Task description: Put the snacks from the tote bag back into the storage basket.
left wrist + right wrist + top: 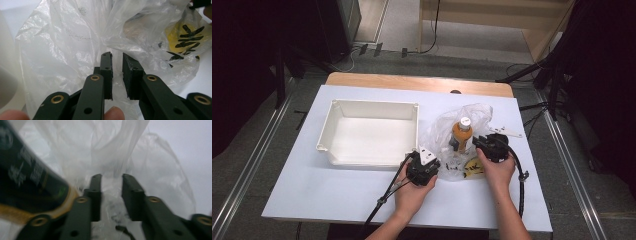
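1. White sheet covers the surface [337, 195] in the high view. An empty white rectangular plastic tub [368, 131] sits on its left half. Just right of the tub lies a crumpled clear plastic bag [472, 117], and an orange drink bottle with a white cap [461, 132] stands upright in it. A yellow packet with black characters [473, 167] lies at the bag's near edge. The left tongs [424, 167], held in the left hand [412, 192], sit at the bag's left edge beside the tub's near right corner. The right tongs [489, 145], held in the right hand [497, 172], sit at the bag's right side, just beside the bottle. From this height I cannot tell how either pair of jaws stands.

2. Left gripper view: the left tongs [117, 60] have their jaws a narrow gap apart, with the bag's film [62, 50] right behind the tips. The yellow packet [185, 37] shows through the film at upper right.

3. Right gripper view, blurred: the right tongs [112, 180] stand slightly apart, bag film [150, 170] between and beyond them. The bottle's dark label [27, 182] is close at left.
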{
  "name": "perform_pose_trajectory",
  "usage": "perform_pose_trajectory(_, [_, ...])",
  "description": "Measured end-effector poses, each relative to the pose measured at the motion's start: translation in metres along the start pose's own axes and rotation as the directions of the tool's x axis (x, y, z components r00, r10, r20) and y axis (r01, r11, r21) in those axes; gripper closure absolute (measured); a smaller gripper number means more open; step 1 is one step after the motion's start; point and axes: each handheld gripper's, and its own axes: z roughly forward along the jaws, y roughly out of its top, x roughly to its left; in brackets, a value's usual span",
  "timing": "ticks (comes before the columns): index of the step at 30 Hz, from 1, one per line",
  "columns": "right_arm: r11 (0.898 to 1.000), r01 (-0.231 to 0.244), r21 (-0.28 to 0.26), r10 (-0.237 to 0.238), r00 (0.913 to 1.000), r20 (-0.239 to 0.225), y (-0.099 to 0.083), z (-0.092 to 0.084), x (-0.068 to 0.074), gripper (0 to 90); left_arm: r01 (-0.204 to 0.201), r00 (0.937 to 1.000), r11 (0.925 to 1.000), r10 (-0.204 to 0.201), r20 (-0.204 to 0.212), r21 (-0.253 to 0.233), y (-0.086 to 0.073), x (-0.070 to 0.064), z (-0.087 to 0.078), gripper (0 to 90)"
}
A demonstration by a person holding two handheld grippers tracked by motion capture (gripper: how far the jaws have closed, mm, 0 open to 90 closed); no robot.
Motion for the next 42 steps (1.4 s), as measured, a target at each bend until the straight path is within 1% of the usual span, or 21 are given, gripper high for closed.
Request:
perform_pose_trajectory(1, [1.0, 0.016, 0.018, -0.016, 0.9999, -0.001, -0.004, 0.0, 0.001, 81.6, 0.0, 1.0, 1.0, 0.0, -0.001, 0.001, 0.0, 0.0, 0.0, 79.3])
perform_pose_trajectory(3, [0.998, 0.027, 0.051, -0.028, 0.9996, 0.001, -0.012, -0.001, 0.005, 85.6, 0.001, 1.0, 1.0, -0.001, 0.001, 0.003, 0.0, 0.0, 0.0, 79.3])
perform_pose_trajectory(7, [0.998, 0.051, 0.047, -0.051, 0.9986, -0.01, -0.026, -0.01, 0.013, 89.9, -0.002, 1.0, 1.0, 0.002, 0.002, -0.003, 0.0, 0.001, -0.001, 80.0])
perform_pose_trajectory(9, [0.998, 0.052, 0.047, -0.05, 0.9983, -0.028, -0.031, -0.013, 0.017, 90.0, -0.002, 1.0, 1.0, 0.002, 0.002, -0.005, 0.0, 0.001, -0.001, 81.0])
perform_pose_trajectory(13, [0.995, 0.078, 0.064, -0.072, 0.9937, -0.085, -0.038, -0.019, 0.029, 89.7, 0.009, 0.9999, 1.0, -0.009, 0.008, -0.002, 0.0, 0.001, 0.0, 84.0])
perform_pose_trajectory(14, [0.994, 0.088, 0.065, -0.082, 0.9929, -0.086, -0.039, -0.02, 0.029, 87.8, 0.01, 0.9999, 0.9999, -0.01, 0.01, -0.002, 0.0, 0.001, 0.0, 84.5])
perform_pose_trajectory(15, [0.994, 0.087, 0.063, -0.082, 0.9934, -0.079, -0.039, -0.021, 0.03, 82.8, 0.01, 0.9999, 1.0, -0.01, 0.011, 0.0, 0.0, 0.001, 0.0, 85.5])
perform_pose_trajectory(16, [0.994, 0.095, 0.047, -0.092, 0.9946, -0.046, -0.039, -0.024, 0.03, 78.6, 0.011, 0.9998, 0.9999, -0.011, 0.014, 0.0, 0.0, 0.002, 0.0, 86.3])
perform_pose_trajectory(17, [0.994, 0.105, 0.0, -0.105, 0.9942, -0.023, -0.038, -0.029, 0.029, 75.7, 0.011, 0.9998, 0.9999, -0.011, 0.014, 0.0, 0.0, 0.002, 0.0, 86.7])
perform_pose_trajectory(19, [0.991, 0.088, -0.105, -0.093, 0.9949, -0.04, -0.033, -0.042, 0.026, 67.7, 0.012, 0.9998, 0.9999, -0.013, 0.015, 0.004, 0.0, 0.002, 0.0, 87.3])
perform_pose_trajectory(20, [0.986, 0.08, -0.149, -0.088, 0.9948, -0.051, -0.029, -0.049, 0.026, 64.5, 0.012, 0.9998, 0.9999, -0.013, 0.014, 0.007, 0.0, 0.002, 0.0, 87.3])
perform_pose_trajectory(22, [0.968, 0.095, -0.233, -0.111, 0.9923, -0.056, -0.022, -0.062, 0.027, 58.7, 0.015, 0.9998, 0.9999, -0.015, 0.015, 0.006, 0.0, 0.002, 0.0, 87.3])
perform_pose_trajectory(23, [0.957, 0.109, -0.27, -0.13, 0.9896, -0.061, -0.019, -0.068, 0.029, 55.5, 0.013, 0.9998, 0.9999, -0.013, 0.015, 0.008, 0.0, 0.003, 0.0, 87.3])
perform_pose_trajectory(24, [0.951, 0.119, -0.285, -0.143, 0.9876, -0.064, -0.018, -0.07, 0.031, 52.2, 0.013, 0.9998, 0.9999, -0.013, 0.016, 0.007, 0.0, 0.002, 0.0, 87.3])
perform_pose_trajectory(26, [0.947, 0.125, -0.296, -0.16, 0.982, -0.1, -0.014, -0.073, 0.035, 48.4, 0.014, 0.9998, 0.9999, -0.014, 0.015, 0.002, 0.0, 0.002, 0.0, 87.3])
perform_pose_trajectory(31, [0.953, 0.105, -0.284, -0.151, 0.9776, -0.147, -0.011, -0.066, 0.041, 38.4, 0.014, 0.9998, 0.9999, -0.014, 0.015, -0.001, 0.0, 0.002, 0.0, 87.4])
perform_pose_trajectory(34, [0.949, 0.116, -0.292, -0.163, 0.9763, -0.142, -0.01, -0.062, 0.045, 33.4, 0.013, 0.9998, 0.9999, -0.013, 0.015, -0.003, 0.0, 0.002, 0.0, 87.7])
perform_pose_trajectory(37, [0.935, 0.124, -0.331, -0.176, 0.9756, -0.132, -0.006, -0.067, 0.052, 34.0, 0.013, 0.9998, 0.9999, -0.013, 0.016, -0.004, 0.0, 0.002, 0.0, 87.9])
perform_pose_trajectory(39, [0.924, 0.127, -0.359, -0.186, 0.9737, -0.132, -0.003, -0.071, 0.055, 37.9, 0.014, 0.9998, 0.9999, -0.014, 0.016, -0.008, 0.0, 0.002, 0.0, 87.9])
perform_pose_trajectory(40, [0.92, 0.126, -0.37, -0.183, 0.9754, -0.123, -0.002, -0.074, 0.056, 40.7, 0.011, 0.9998, 0.9999, -0.011, 0.016, -0.01, 0.0, 0.002, -0.001, 87.9])
perform_pose_trajectory(42, [0.912, 0.131, -0.389, -0.172, 0.9825, -0.072, 0.0, -0.076, 0.054, 45.9, 0.011, 0.9997, 0.9997, -0.011, 0.023, -0.022, -0.001, 0.002, -0.002, 87.0])
